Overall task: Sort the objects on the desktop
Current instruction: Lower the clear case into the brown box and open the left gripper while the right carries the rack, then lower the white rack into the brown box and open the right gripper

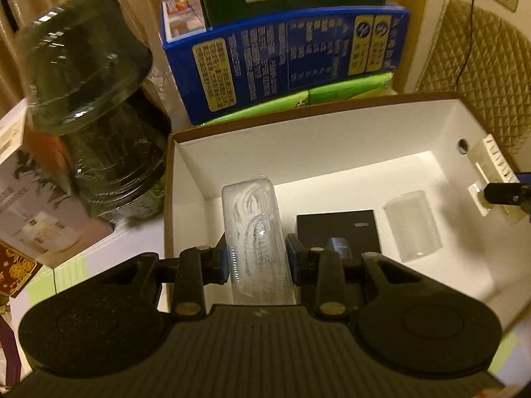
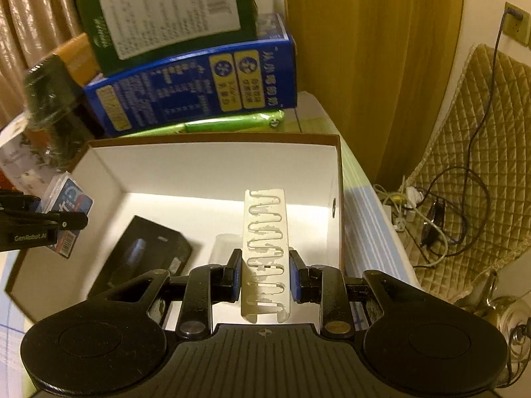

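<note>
**Two claws hold packs over an open box**

The left claw (image 1: 257, 260) grips a clear plastic pack (image 1: 254, 232) with white cable coiled inside, its blue pads pressed to both sides, above the near left part of a white-lined cardboard box (image 1: 265, 146). The right claw (image 2: 265, 275) is clamped on a pale strip of clips (image 2: 265, 252), held upright over the right side of the same box. On the box floor lie a black carton (image 1: 338, 229) and, just to its right, a clear plastic cup (image 1: 413, 229). Behind the box, a blue carton (image 1: 282, 63) rests on a green packet (image 1: 332, 99) on the desk (image 1: 132, 242), and a dark wrapped jar (image 1: 96, 106) stands to the left.
</note>
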A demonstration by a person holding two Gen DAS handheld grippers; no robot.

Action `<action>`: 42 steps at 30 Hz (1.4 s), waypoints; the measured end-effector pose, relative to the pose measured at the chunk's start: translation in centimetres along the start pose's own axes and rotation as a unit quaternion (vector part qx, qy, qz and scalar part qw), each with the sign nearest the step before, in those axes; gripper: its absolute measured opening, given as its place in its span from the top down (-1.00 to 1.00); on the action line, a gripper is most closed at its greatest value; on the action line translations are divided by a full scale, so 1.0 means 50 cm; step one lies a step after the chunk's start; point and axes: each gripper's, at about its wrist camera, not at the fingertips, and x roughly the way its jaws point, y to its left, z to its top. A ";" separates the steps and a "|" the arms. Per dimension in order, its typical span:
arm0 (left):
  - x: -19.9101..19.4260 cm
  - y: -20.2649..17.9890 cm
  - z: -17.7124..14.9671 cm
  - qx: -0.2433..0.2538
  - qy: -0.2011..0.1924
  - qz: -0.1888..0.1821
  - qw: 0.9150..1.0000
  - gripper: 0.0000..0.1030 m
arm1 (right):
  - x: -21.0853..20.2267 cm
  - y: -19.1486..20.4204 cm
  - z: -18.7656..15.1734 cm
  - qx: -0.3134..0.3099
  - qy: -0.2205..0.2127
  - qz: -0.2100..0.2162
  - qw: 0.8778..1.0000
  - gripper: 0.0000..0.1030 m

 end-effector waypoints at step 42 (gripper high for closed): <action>0.042 0.004 -0.006 -0.013 0.000 -0.005 1.000 -0.19 | 0.056 -0.002 0.038 -0.044 -0.047 -0.006 0.998 -0.21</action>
